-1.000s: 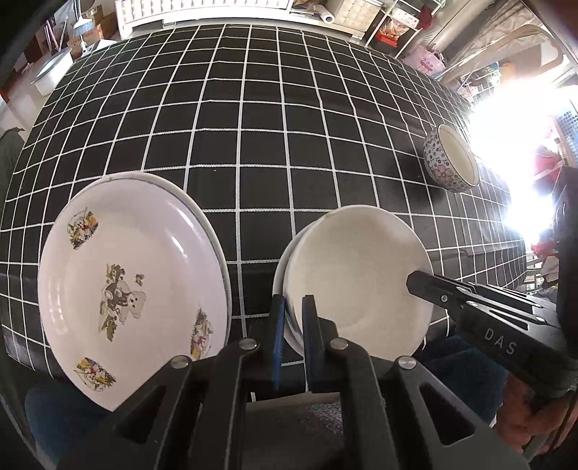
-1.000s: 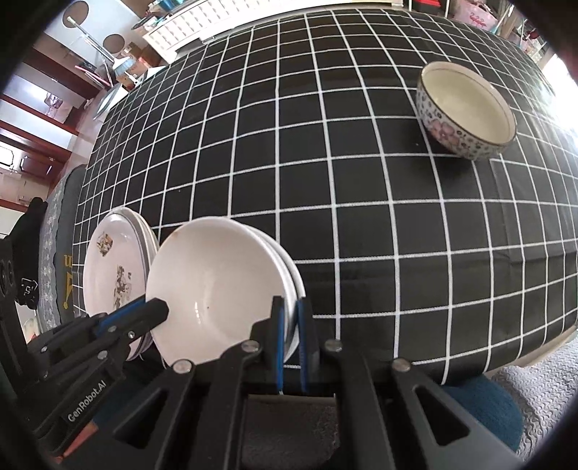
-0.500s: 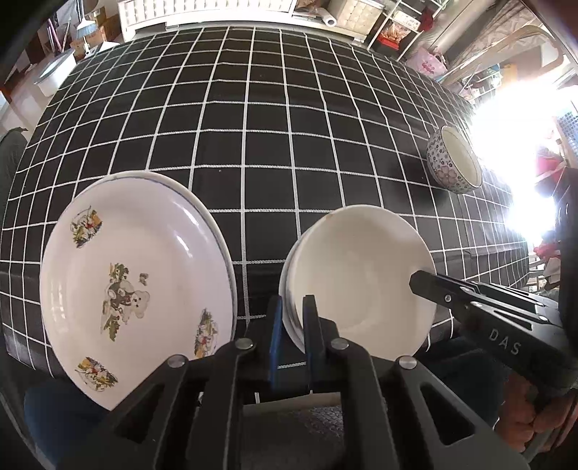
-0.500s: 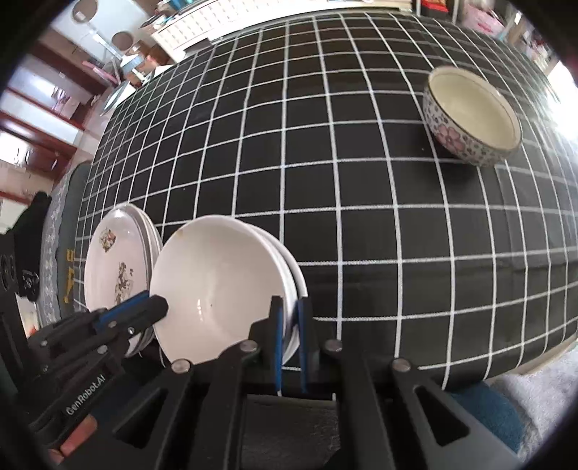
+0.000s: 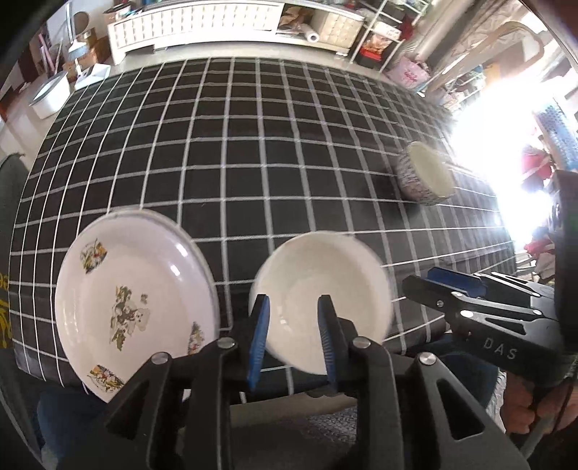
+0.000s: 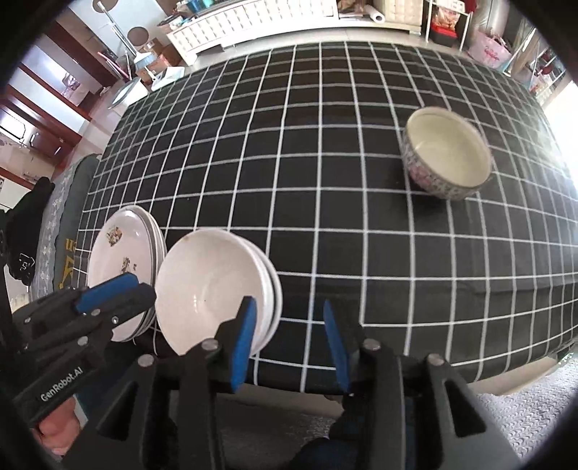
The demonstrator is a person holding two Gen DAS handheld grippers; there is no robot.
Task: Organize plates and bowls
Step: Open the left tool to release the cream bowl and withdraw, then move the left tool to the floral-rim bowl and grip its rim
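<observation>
One black grid-checked tablecloth; cluttered shelves behind.

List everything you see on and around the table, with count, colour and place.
Checked tablecloth: one, black with white lines, covering the table.
Printed plates: a stack, white with cartoon pictures, near edge, left.
Plain shallow bowls: a stack, white, near edge, beside the plates.
Patterned deep bowl: one, cream inside, far right.
White cabinet: one, beyond the table.
Left gripper: black, blue pads, jaws opening, nothing gripped.
Right gripper: same, jaws opening, nothing gripped.
Hand: holding the right gripper.
</observation>
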